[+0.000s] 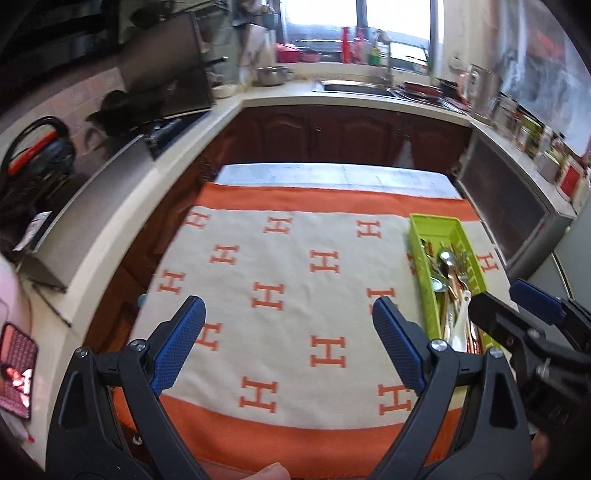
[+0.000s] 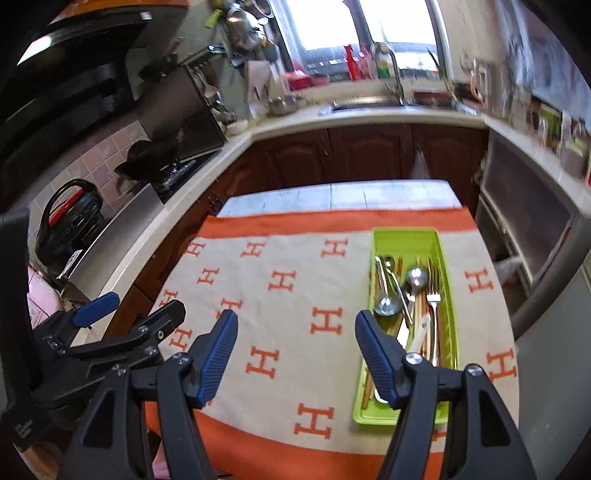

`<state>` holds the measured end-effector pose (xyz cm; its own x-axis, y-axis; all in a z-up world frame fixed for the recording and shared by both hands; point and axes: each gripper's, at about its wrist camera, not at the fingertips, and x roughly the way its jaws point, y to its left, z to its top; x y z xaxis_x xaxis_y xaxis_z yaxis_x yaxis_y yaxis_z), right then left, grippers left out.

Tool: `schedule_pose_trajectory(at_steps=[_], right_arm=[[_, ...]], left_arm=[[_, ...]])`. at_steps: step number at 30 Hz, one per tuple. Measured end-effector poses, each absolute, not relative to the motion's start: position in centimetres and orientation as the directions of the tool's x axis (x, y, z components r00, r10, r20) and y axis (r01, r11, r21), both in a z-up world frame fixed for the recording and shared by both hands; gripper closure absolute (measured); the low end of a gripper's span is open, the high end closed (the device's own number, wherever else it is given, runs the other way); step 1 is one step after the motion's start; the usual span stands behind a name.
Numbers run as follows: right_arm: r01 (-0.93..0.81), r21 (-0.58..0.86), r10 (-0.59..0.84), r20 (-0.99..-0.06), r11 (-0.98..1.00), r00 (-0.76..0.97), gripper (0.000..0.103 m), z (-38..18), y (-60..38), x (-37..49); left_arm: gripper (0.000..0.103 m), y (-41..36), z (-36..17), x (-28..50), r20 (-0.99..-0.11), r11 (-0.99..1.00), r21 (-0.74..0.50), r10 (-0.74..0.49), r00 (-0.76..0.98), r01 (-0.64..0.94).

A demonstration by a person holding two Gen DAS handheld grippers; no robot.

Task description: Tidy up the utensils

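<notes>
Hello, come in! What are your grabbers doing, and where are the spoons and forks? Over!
Left gripper open, empty. Right gripper open, empty. Spoons, forks all piled in green tray on the H-pattern cloth. Nothing in the way.

Bright window [image 2: 364,35] above sink [image 2: 364,103]; dark wood cabinets [image 2: 369,155]; pink tiled wall [image 2: 110,155].

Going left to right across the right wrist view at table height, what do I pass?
Other (left) gripper at the left edge → right gripper's left blue-padded finger → cream cloth with orange H pattern → right gripper's right blue-padded finger → lime-green plastic tray holding metal spoons and forks.
</notes>
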<state>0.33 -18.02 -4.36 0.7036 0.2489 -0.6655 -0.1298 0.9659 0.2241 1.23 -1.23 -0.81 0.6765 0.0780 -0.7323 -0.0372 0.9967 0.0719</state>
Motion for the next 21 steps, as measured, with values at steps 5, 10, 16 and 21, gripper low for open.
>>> schedule_pose_trajectory(at_steps=[5,10,16,21], right_arm=[[-0.135,0.166,0.21,-0.632,0.977,0.746,0.034,-3.4,-16.0,-0.6],[-0.131,0.169,0.21,-0.642,0.977,0.737,0.034,-3.6,-15.0,-0.3],[-0.126,0.183,0.217,-0.658,0.975,0.721,0.034,-4.3,-14.5,0.4],[-0.119,0.192,0.219,-0.675,0.974,0.705,0.034,-4.8,-14.3,0.9]], left_arm=[[0.012,0.3,0.3,-0.4,-0.687,0.993,0.081,0.118,0.717,-0.086],[0.012,1.7,0.2,-0.9,-0.677,0.992,0.077,0.126,0.725,-0.101],[0.012,2.2,-0.6,0.0,-0.681,0.991,0.085,0.136,0.719,-0.106],[0.012,2.3,-1.3,0.7,-0.697,0.991,0.081,0.131,0.705,-0.104]])
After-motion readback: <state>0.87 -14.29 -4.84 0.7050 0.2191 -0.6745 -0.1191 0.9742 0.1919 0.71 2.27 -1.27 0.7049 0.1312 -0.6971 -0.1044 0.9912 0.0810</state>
